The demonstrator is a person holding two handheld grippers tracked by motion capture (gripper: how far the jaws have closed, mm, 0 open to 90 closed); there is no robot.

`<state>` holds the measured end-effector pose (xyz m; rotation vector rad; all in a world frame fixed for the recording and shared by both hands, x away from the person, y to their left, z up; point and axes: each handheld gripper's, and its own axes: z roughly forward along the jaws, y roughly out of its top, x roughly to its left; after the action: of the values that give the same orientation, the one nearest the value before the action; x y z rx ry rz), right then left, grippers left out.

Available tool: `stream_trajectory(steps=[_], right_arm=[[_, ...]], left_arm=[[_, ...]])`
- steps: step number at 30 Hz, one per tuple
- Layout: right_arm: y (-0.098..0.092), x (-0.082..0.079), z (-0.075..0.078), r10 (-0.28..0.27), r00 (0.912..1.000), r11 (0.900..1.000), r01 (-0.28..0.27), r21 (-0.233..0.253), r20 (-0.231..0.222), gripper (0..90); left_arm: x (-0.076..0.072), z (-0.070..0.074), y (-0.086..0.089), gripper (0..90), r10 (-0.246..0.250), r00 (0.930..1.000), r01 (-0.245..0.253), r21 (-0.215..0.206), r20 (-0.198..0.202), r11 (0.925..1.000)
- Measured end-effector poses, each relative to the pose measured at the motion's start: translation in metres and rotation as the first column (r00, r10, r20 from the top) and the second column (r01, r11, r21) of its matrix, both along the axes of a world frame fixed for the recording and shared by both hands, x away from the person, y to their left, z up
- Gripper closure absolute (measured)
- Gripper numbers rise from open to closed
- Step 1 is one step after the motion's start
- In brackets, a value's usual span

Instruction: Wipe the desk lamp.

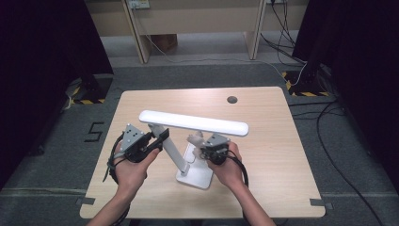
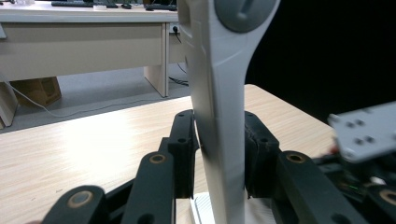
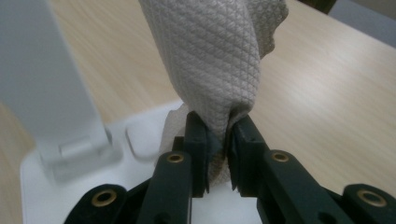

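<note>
In the high view, a white desk lamp [image 1: 190, 141] is seen standing on the wooden table [image 1: 263, 155], near its middle, with its long head held level above the base; the left gripper [image 1: 162, 136] is set against the slanted lamp arm [image 1: 171, 149], and the right gripper [image 1: 201, 146] is held just over the base. In the left gripper view, the jaws are closed on the lamp arm [image 2: 219, 121], which is thus steadied. In the right gripper view, a quilted beige cloth [image 3: 210, 60] is pinched between the closed jaws above the lamp base [image 3: 135, 140]. The wiping step appears to be in hand; next, the cloth would need to be pressed down and drawn across the base while the arm is kept braced.
</note>
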<state>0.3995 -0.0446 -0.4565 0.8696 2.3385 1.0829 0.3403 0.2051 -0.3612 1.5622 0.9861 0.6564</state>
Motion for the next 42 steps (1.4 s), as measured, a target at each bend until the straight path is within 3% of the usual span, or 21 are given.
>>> stream_trajectory(steps=[2,6,9,12,18,23,25,34,37,42], right_arm=[[0.014,0.009,0.002,0.018,0.9997,1.000,-0.019,0.011,0.013,79.1],[0.041,0.020,-0.006,0.049,0.9985,0.999,-0.048,0.018,-0.024,79.1],[0.048,0.021,-0.021,0.073,0.9963,0.997,-0.075,-0.038,-0.045,79.1],[0.039,0.016,-0.028,0.058,0.9971,0.998,-0.060,-0.024,-0.049,79.2],[0.012,0.008,-0.029,0.023,0.9992,0.995,-0.026,-0.093,-0.034,79.3],[-0.006,0.003,-0.029,-0.005,0.9994,0.997,0.002,-0.078,-0.034,79.4],[-0.013,0.002,-0.029,-0.023,0.9994,0.994,0.020,-0.105,-0.027,79.4],[-0.047,-0.004,-0.026,-0.108,0.9938,0.986,0.103,-0.133,-0.027,79.4],[-0.045,0.000,-0.014,-0.122,0.9925,0.989,0.122,-0.086,0.000,79.3],[-0.013,0.016,0.002,-0.083,0.9959,0.996,0.084,-0.018,0.035,79.2]], left_arm=[[0.000,-0.001,0.000,68.5,-0.002,1.0000,0.002,0.001,-0.001,1.0000],[0.000,-0.002,0.001,68.5,-0.003,1.0000,0.003,-0.001,-0.005,1.0000],[-0.001,-0.002,0.002,68.5,-0.004,1.0000,0.004,0.002,0.002,1.0000],[-0.001,-0.003,0.001,68.9,-0.003,1.0000,0.003,0.005,0.004,1.0000],[-0.002,-0.004,0.000,69.5,0.005,1.0000,-0.005,0.006,0.006,1.0000],[-0.002,-0.003,-0.001,69.6,0.004,1.0000,-0.004,0.012,0.008,0.9999],[-0.002,-0.003,0.000,69.7,0.003,1.0000,-0.004,0.012,0.007,0.9999],[-0.002,-0.002,-0.002,69.0,0.006,1.0000,-0.006,0.012,0.007,0.9999],[-0.002,-0.002,-0.002,68.7,0.008,0.9999,-0.008,0.011,0.006,0.9999],[-0.002,-0.003,-0.001,68.6,0.008,1.0000,-0.008,0.009,0.000,0.9999]])
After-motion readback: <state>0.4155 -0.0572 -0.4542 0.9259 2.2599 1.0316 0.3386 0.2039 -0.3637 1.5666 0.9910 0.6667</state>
